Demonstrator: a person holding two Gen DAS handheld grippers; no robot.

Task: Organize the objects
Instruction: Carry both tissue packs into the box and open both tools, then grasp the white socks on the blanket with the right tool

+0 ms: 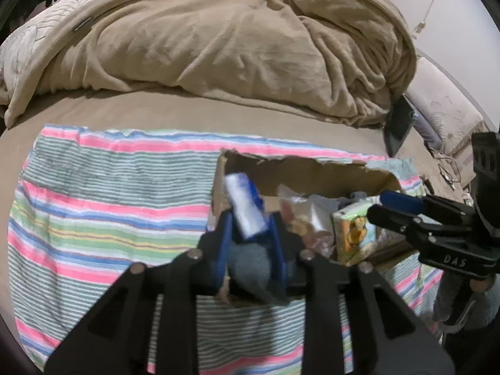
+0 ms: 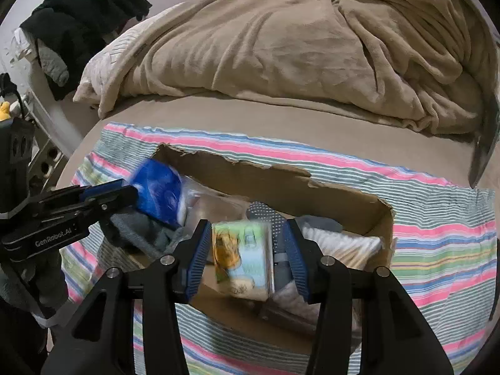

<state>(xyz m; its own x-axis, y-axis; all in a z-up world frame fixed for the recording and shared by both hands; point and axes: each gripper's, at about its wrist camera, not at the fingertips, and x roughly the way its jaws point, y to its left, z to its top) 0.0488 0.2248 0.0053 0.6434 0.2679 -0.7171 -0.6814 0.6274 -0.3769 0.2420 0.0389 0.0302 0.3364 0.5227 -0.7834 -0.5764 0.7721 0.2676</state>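
A torn cardboard box [image 1: 312, 168] [image 2: 281, 184] sits on a striped towel [image 1: 93, 203] [image 2: 437, 234] on the bed. My left gripper [image 1: 250, 228] [image 2: 131, 193] is shut on a blue-and-white pack [image 1: 245, 206] [image 2: 159, 190], held over the box's left end. My right gripper [image 2: 247, 250] [image 1: 379, 206] is open over the box, its jaws on either side of a green-and-orange tissue pack [image 2: 243, 259] [image 1: 353, 234] without clamping it. Grey socks [image 2: 143, 234], a clear plastic bag [image 1: 306, 215] and cotton swabs [image 2: 343, 243] lie inside.
A crumpled tan blanket [image 1: 234, 37] [image 2: 312, 47] fills the far side of the bed. A dark tablet [image 1: 398, 125] leans at the right edge. Black clothes [image 2: 81, 9] hang at the left in the right wrist view. Cables [image 1: 450, 172] lie off the bed.
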